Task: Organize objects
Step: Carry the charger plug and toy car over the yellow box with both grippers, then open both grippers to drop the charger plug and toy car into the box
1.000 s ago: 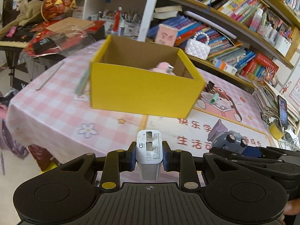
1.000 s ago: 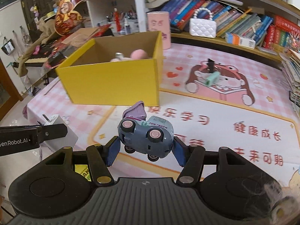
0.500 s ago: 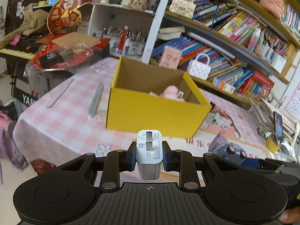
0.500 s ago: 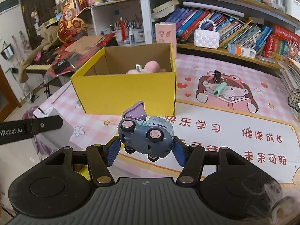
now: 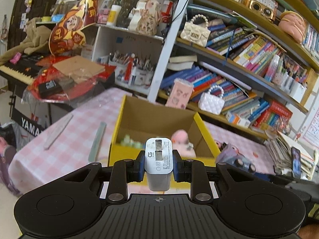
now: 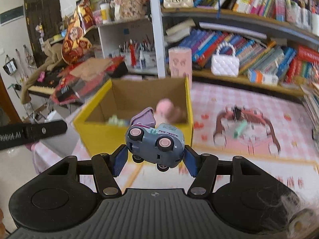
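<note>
A: Left wrist view. Report the gripper state.

B: The left gripper (image 5: 159, 162) is closed on a white charger (image 5: 159, 159); both pads press its sides, and its folded prongs face up. It is held in the air, just short of the near wall of the yellow box (image 5: 123, 123).

A: Box contents?

B: A pink toy (image 5: 180, 137) and a pale green item (image 5: 129, 140) lie on the floor of the box. The green item is too blurred to identify. A grey strip (image 5: 97, 141) lies on the checked cloth beside the box, on its left.

A: Right wrist view. Report the same.

B: The right gripper (image 6: 154, 155) is closed on a blue truck (image 6: 155, 143), tilted, wheels toward the camera, clamped end to end. It is also held in the air in front of the box (image 6: 99, 135). A small green object (image 6: 240, 130) lies on the mat (image 6: 259, 169), well apart from the box on its right.

A: Task progress?

B: Judged partial. Two items are already boxed. Charger and truck are lifted but not yet over the opening; both releases remain. The green object on the mat probably still needs collecting.
</note>
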